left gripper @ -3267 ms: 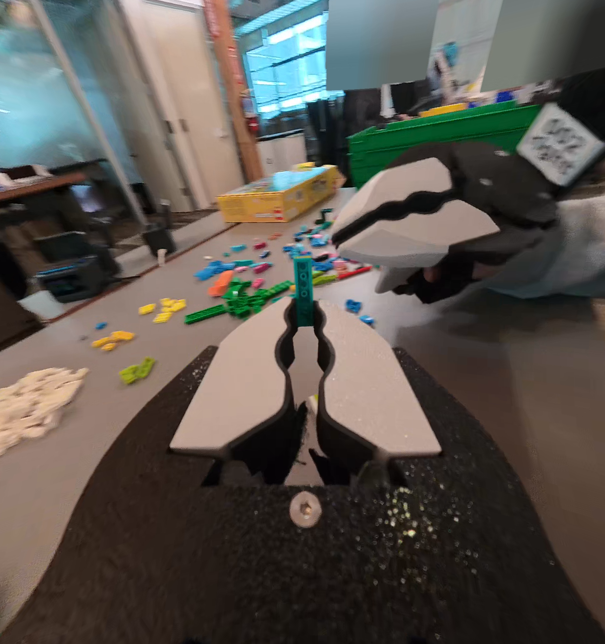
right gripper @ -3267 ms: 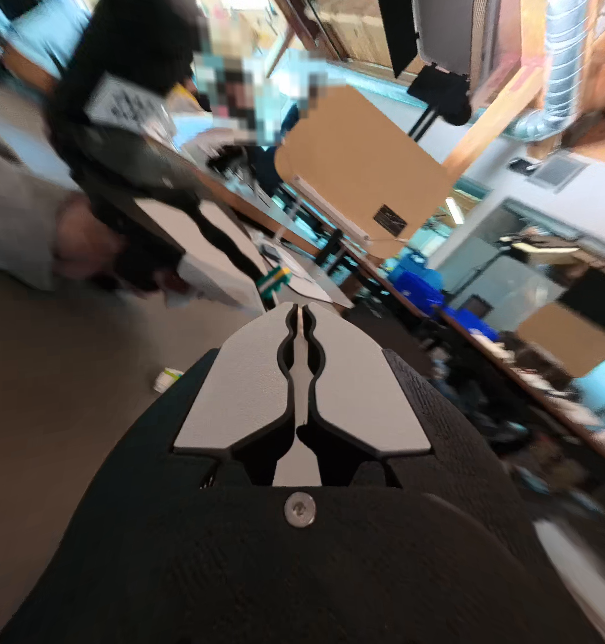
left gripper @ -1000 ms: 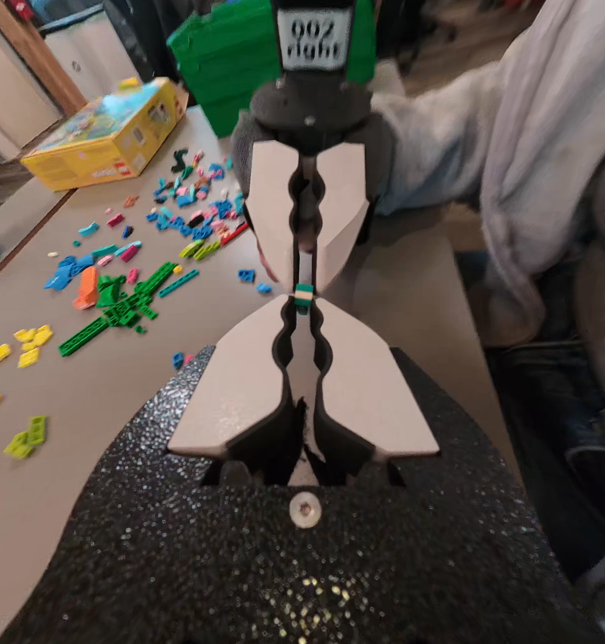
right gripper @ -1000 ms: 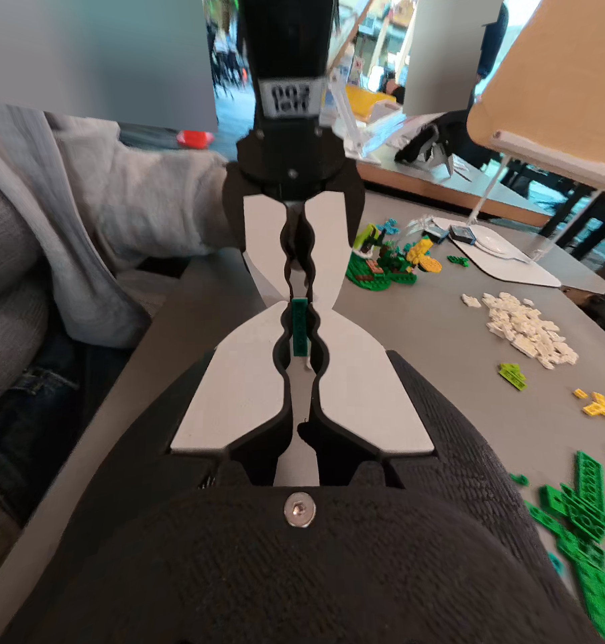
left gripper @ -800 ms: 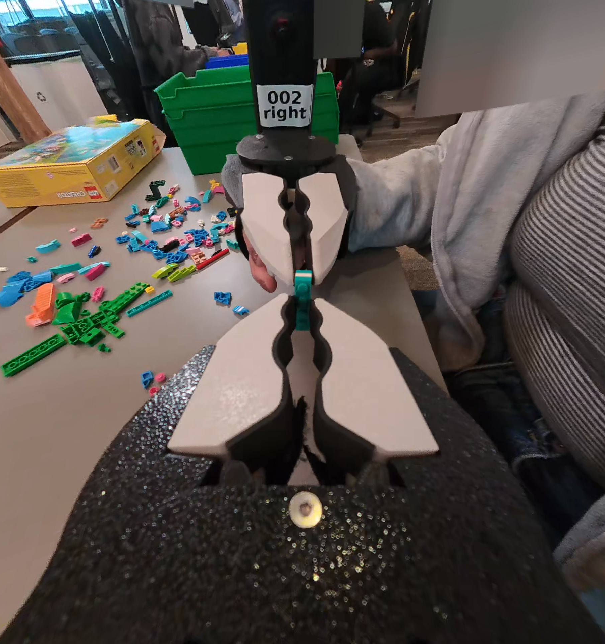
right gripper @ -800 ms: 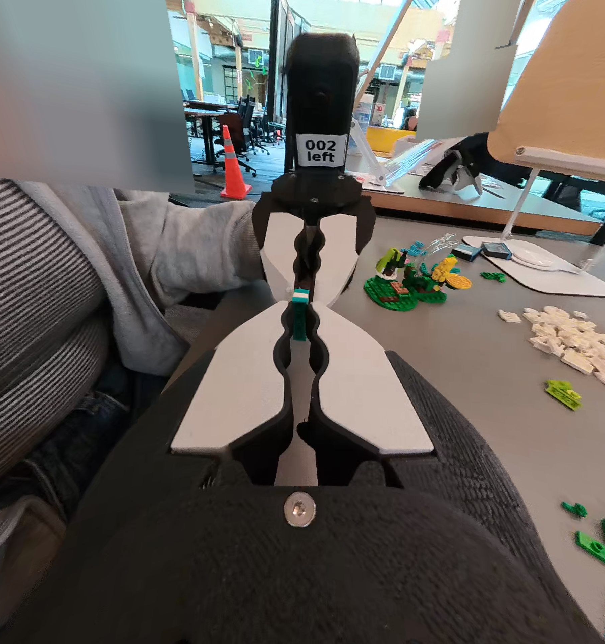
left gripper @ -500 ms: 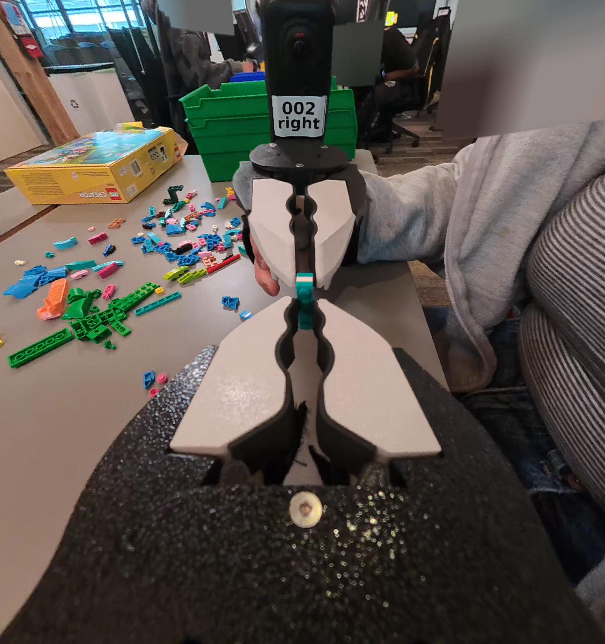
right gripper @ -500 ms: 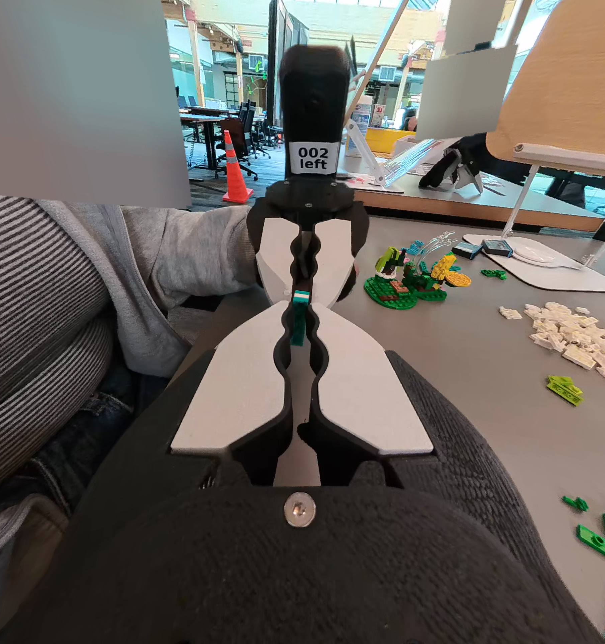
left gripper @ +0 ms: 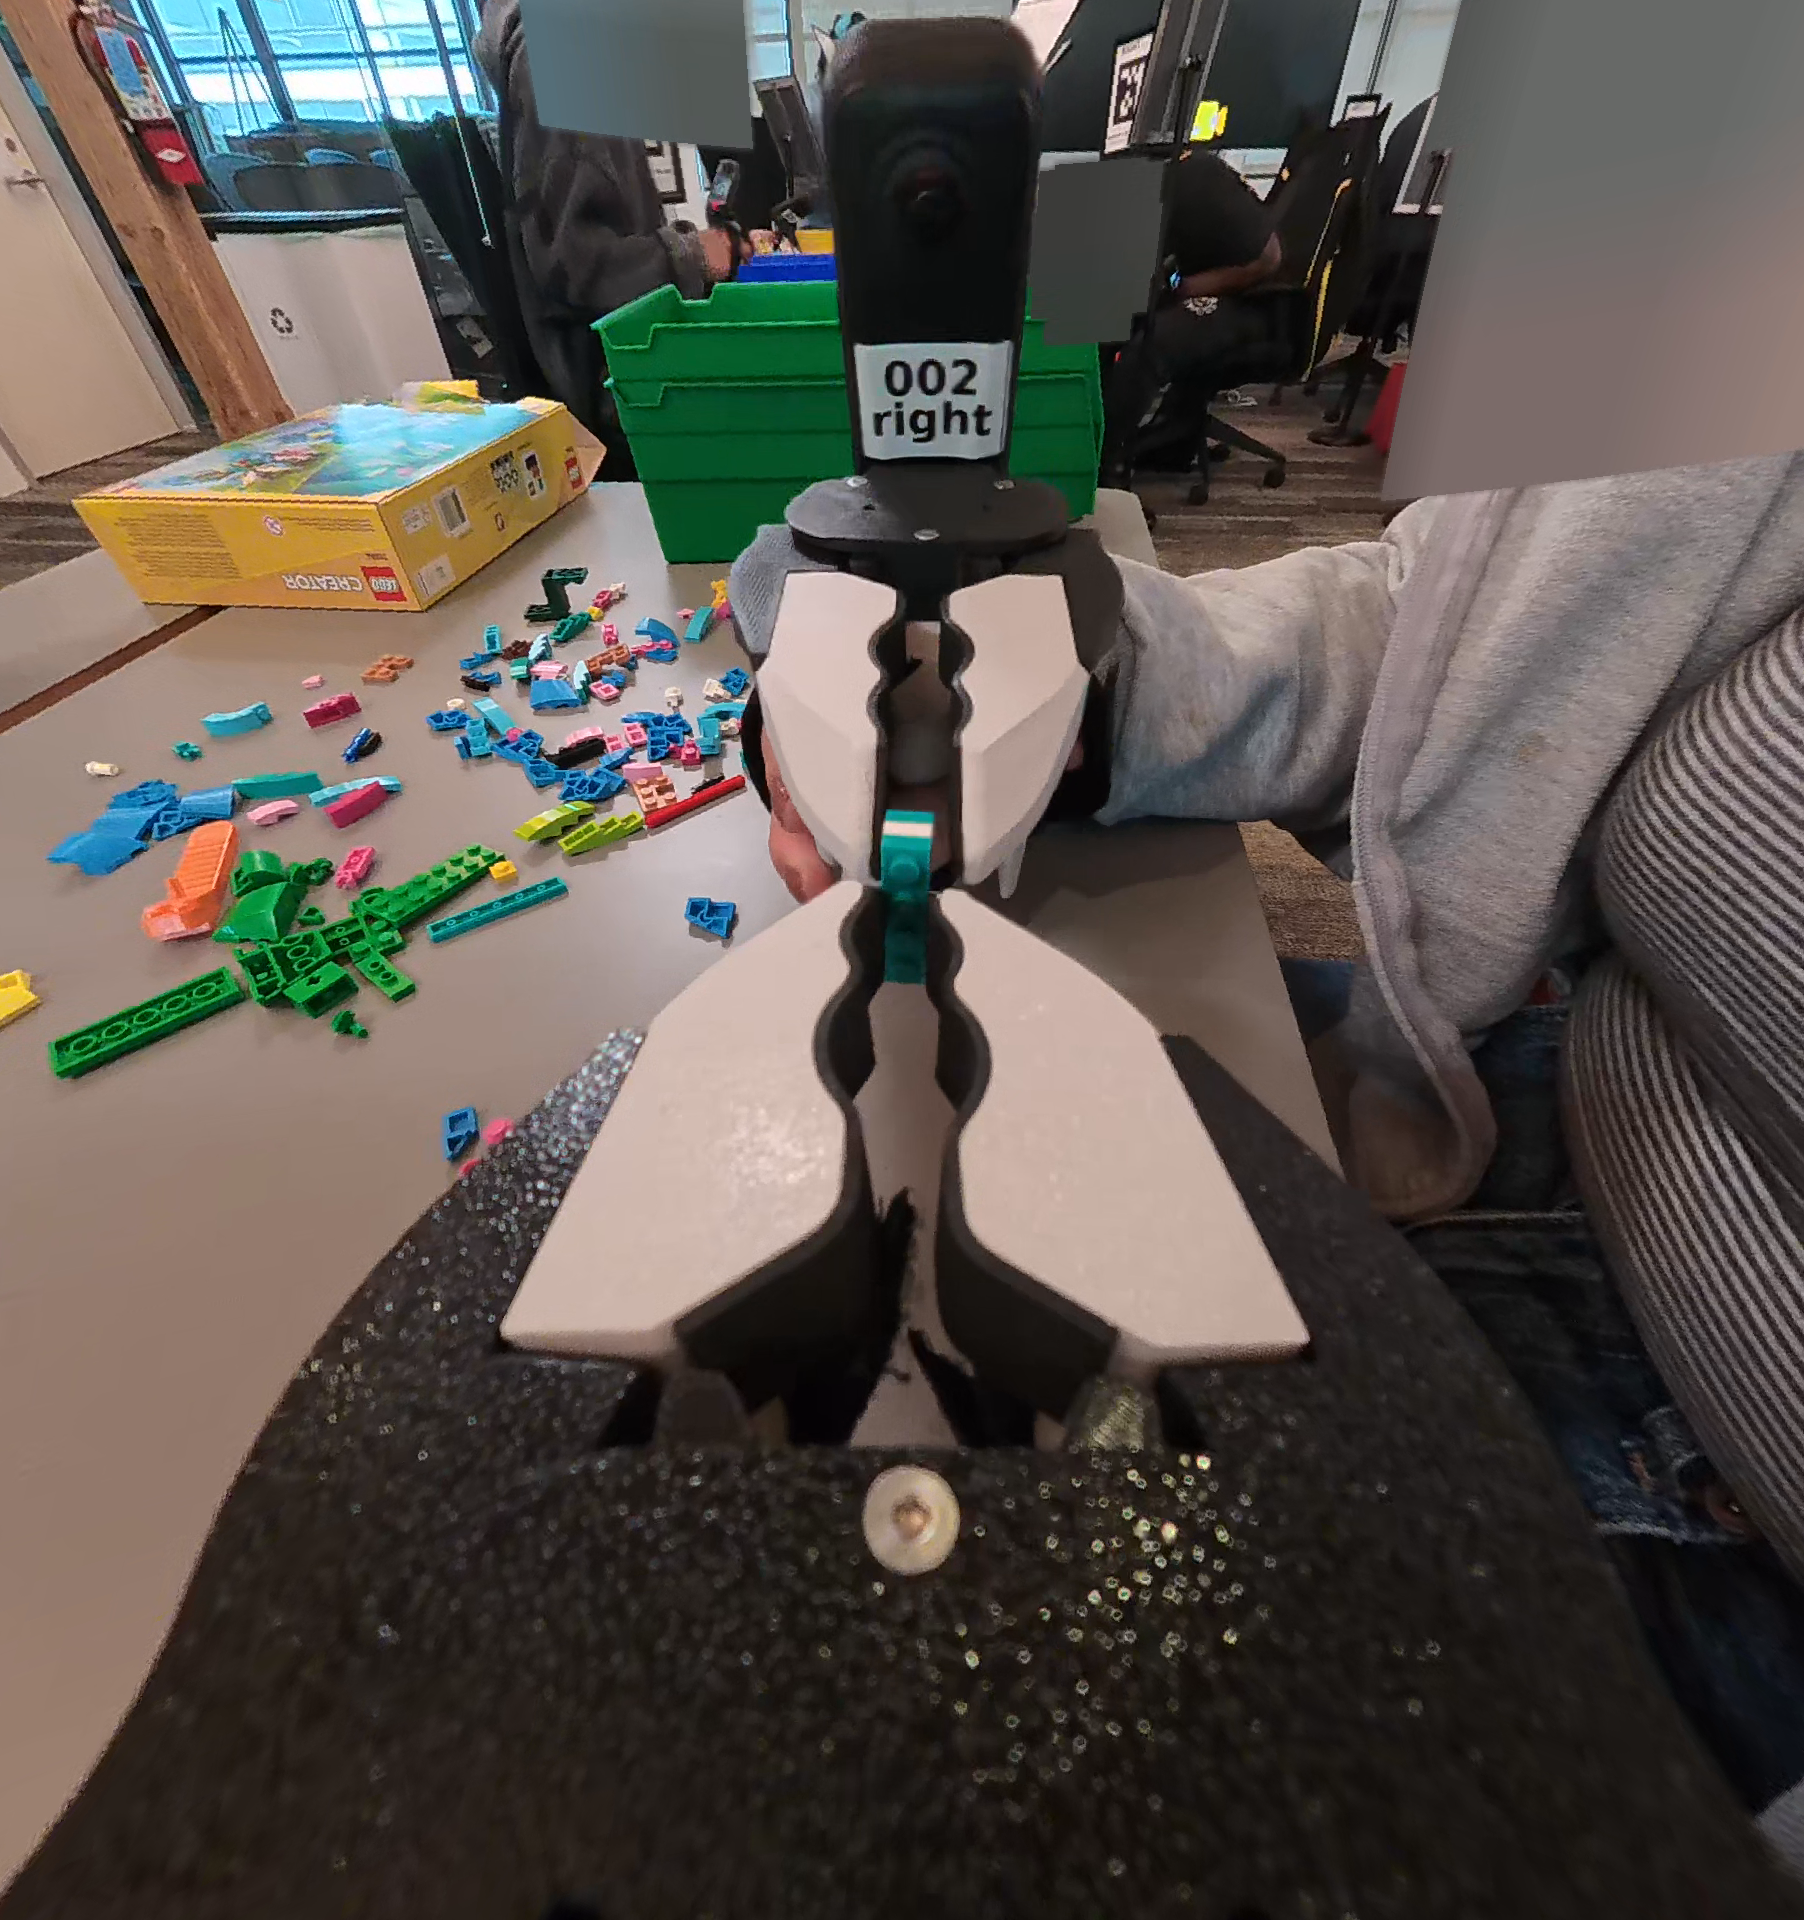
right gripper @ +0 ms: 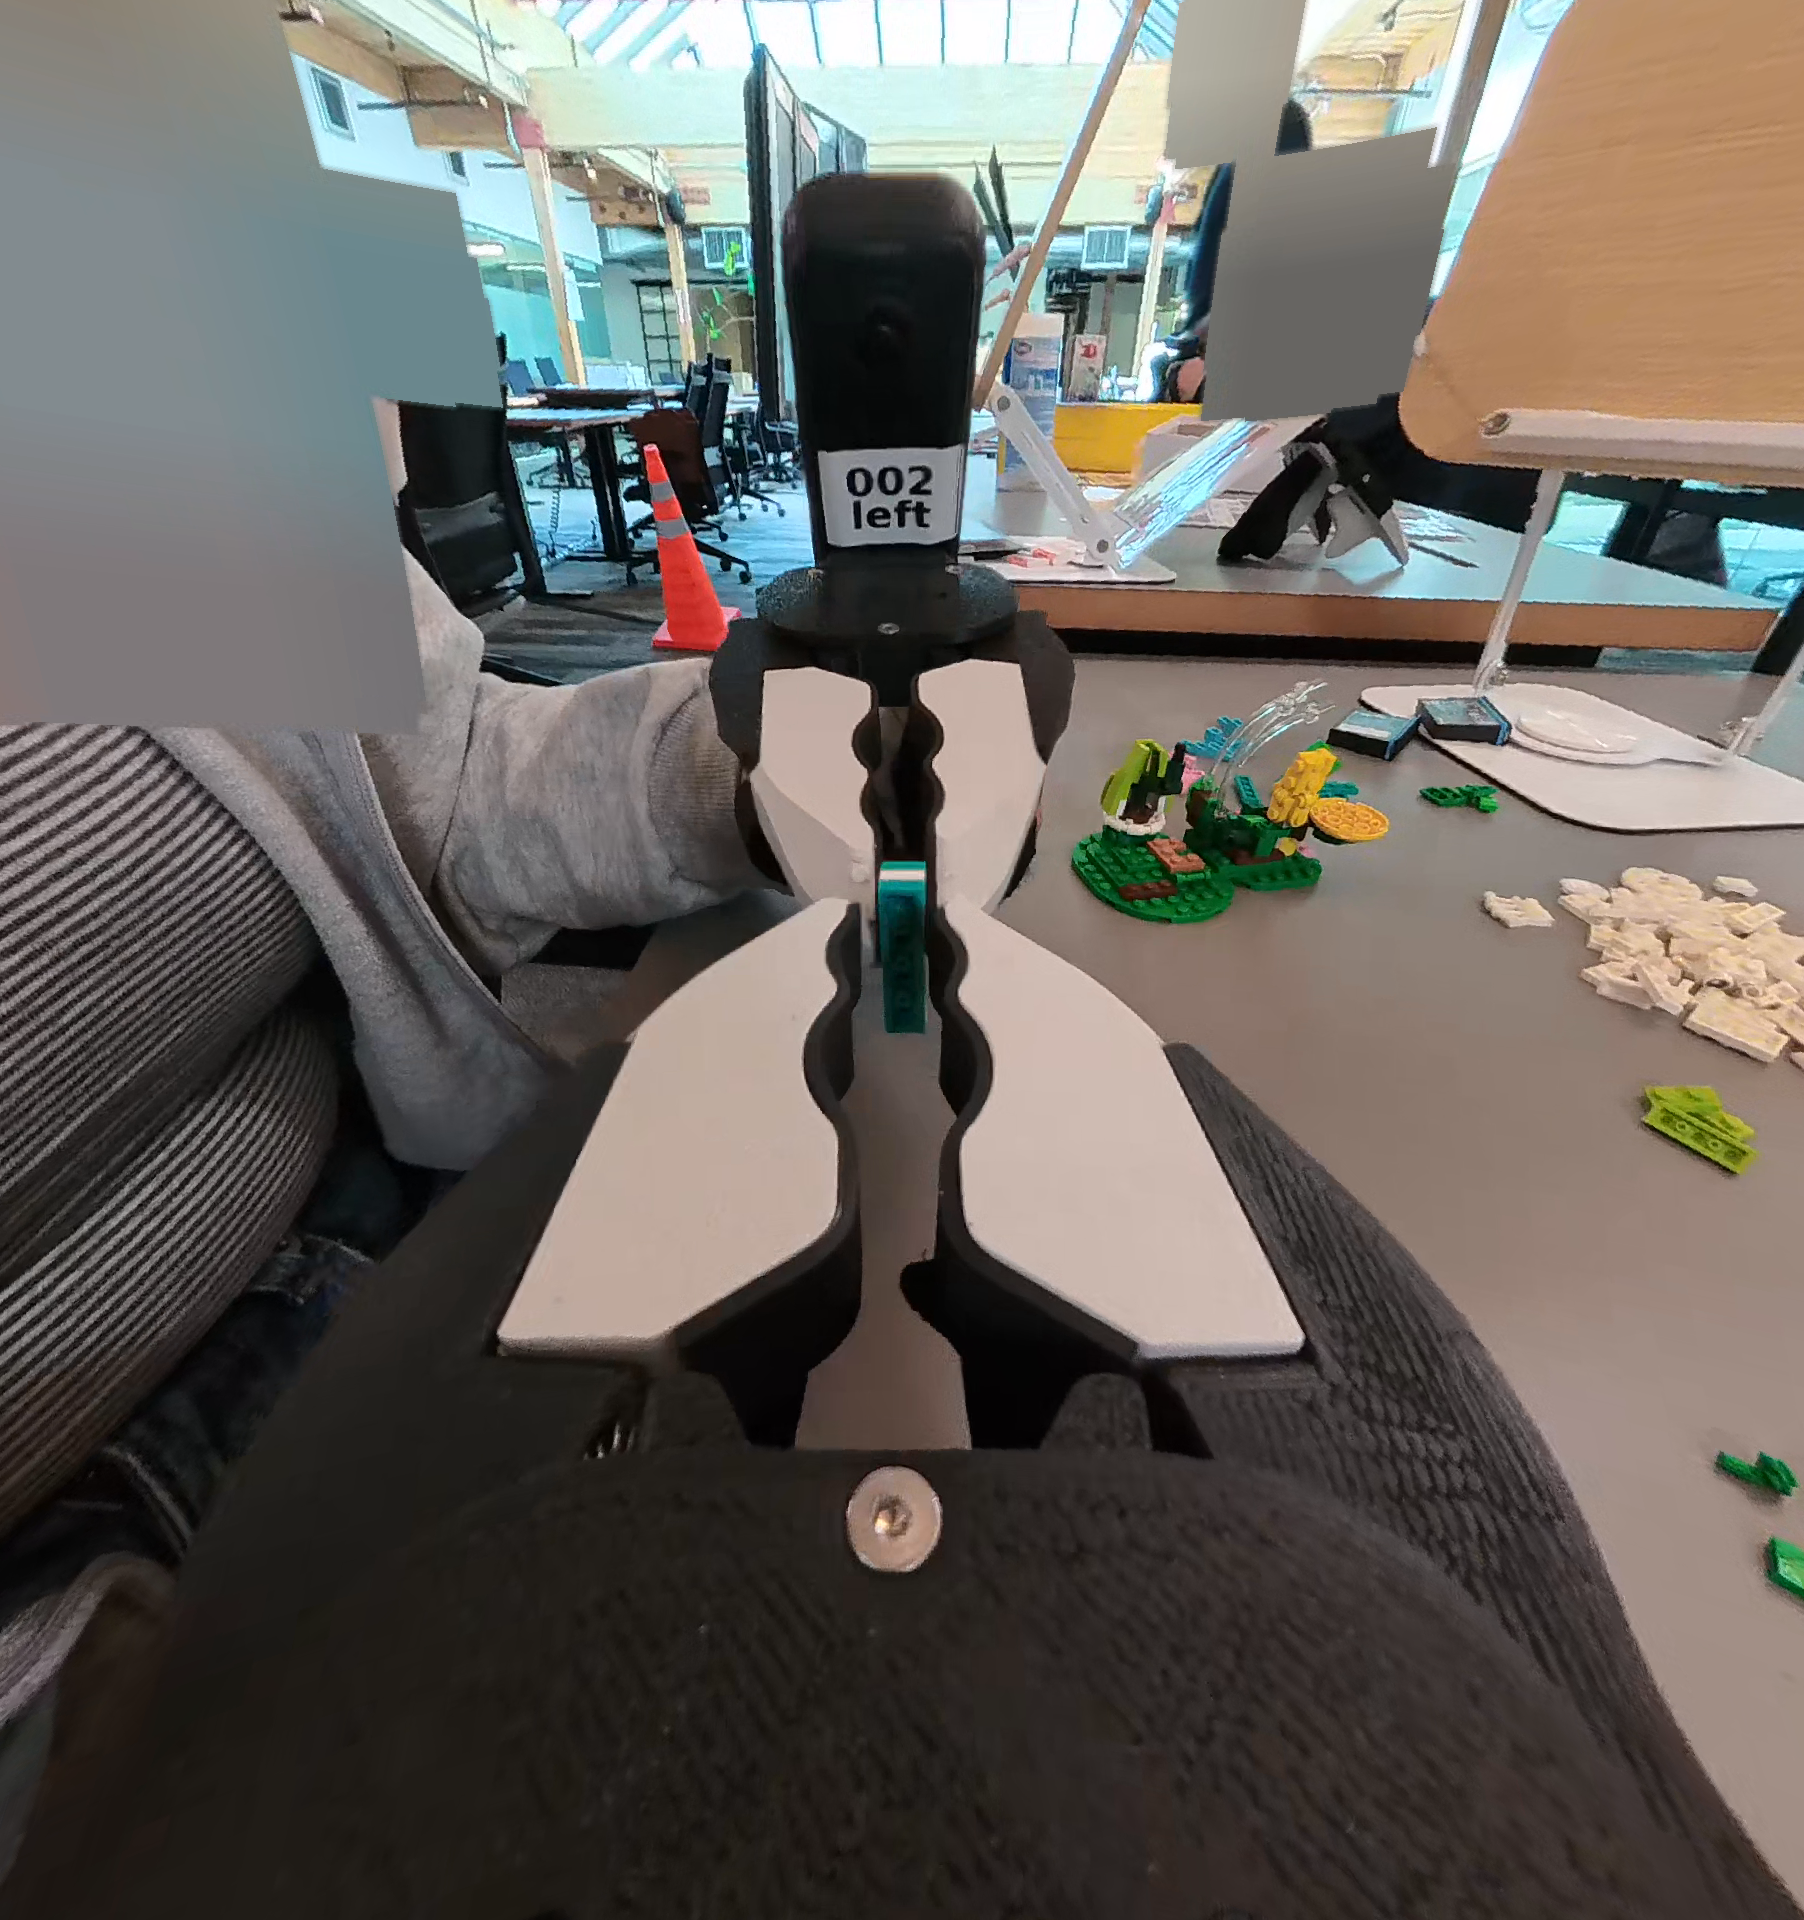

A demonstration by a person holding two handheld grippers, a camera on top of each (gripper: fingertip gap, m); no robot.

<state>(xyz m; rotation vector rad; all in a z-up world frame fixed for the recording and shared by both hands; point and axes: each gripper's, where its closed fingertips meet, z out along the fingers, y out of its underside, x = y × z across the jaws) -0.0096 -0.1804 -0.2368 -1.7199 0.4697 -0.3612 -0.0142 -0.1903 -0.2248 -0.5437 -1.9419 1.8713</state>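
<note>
Pinched narrowly by the left gripper (left gripper: 903,909) above the table (left gripper: 565,1091): teal strip (left gripper: 903,945) with white cap (left gripper: 906,826); right gripper (right gripper: 896,914) slightly parted around it, not pressing; likely to twist or drop if nudged, given so small a grip.

Bright, even daylight is coming from the windows (left gripper: 285,94) and the skylight (right gripper: 877,31), casting only soft shadows on the grey table (left gripper: 202,1195). Straight lines are bowing outward toward the edges, far from the table. Flat grey patches are masking parts of the background above it, and the scattered bricks (left gripper: 565,727) are showing sharp.
</note>
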